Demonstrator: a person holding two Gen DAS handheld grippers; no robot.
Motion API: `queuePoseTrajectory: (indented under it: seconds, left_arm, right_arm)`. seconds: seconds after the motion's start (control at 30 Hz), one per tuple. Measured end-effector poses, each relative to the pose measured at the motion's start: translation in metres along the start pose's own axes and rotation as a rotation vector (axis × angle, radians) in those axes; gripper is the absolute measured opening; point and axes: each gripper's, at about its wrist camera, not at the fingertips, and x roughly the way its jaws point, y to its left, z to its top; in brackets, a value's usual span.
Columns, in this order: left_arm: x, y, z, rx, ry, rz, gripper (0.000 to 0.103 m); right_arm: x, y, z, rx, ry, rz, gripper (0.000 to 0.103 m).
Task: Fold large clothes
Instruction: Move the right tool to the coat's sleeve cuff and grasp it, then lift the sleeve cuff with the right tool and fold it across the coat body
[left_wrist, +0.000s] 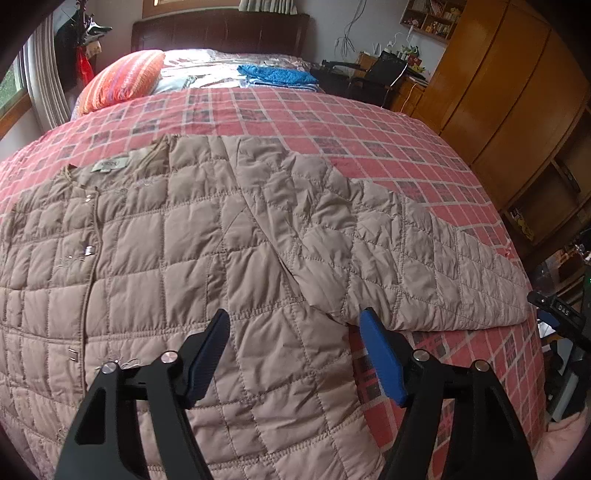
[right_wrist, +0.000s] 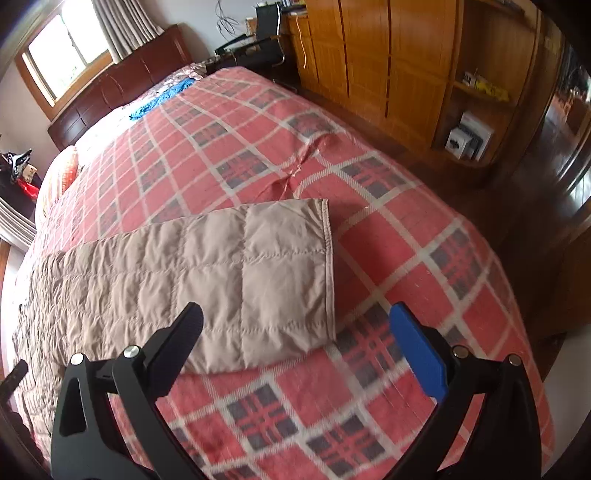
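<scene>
Left gripper (left_wrist: 293, 325): spread wide, empty, poised low over the jacket's side where body meets sleeve.
Jacket (left_wrist: 155, 236): beige quilted, snap front up, laid flat across the bed (left_wrist: 369, 129), collar toward the headboard.
Sleeve (right_wrist: 236, 273): stretched flat toward the bed's right edge, cuff hemmed.
Right gripper (right_wrist: 295, 332): gaping, empty, tilted down, straddling the cuff's near corner.

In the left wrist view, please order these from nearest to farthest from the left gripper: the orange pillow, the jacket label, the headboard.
Measured from the left gripper:
1. Jacket label, inside the collar, ahead to the left.
2. Orange pillow, at the far left of the bed.
3. Headboard, behind the pillow, at the very end of the bed.
</scene>
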Motion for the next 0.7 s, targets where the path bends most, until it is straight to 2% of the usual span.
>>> queuePoseTrajectory:
  seconds: [0.23, 0.3, 0.37, 0.43, 0.5, 0.57, 0.6, 0.7]
  left_arm:
    - [0.026, 0.011, -0.001, -0.028, 0.049, -0.017, 0.066]
    - [0.031, 0.014, -0.001, -0.032, 0.058, -0.023, 0.065]
    - [0.035, 0.017, -0.001, -0.042, 0.067, -0.034, 0.064]
    - [0.037, 0.022, 0.0, -0.063, 0.083, -0.053, 0.057]
    - [0.04, 0.026, 0.001, -0.083, 0.092, -0.068, 0.053]
    - [0.041, 0.03, 0.0, -0.092, 0.098, -0.083, 0.049]
    - [0.041, 0.031, 0.0, -0.094, 0.099, -0.09, 0.047]
    - [0.04, 0.036, -0.001, -0.107, 0.101, -0.103, 0.04]
  right_arm:
    - [0.023, 0.006, 0.005, -0.017, 0.022, 0.0, 0.1]
    - [0.027, 0.008, 0.004, -0.025, 0.031, 0.011, 0.095]
    - [0.033, 0.009, 0.004, -0.026, 0.054, 0.053, 0.072]
    - [0.037, 0.01, 0.004, -0.024, 0.059, 0.057, 0.071]
    - [0.036, 0.014, 0.003, -0.045, 0.056, 0.047, 0.057]
    - [0.032, 0.014, 0.003, -0.036, 0.065, 0.101, 0.028]
    - [0.029, 0.015, 0.005, -0.023, 0.07, 0.146, 0.024]
    - [0.009, 0.026, 0.008, -0.047, 0.023, 0.189, 0.022]
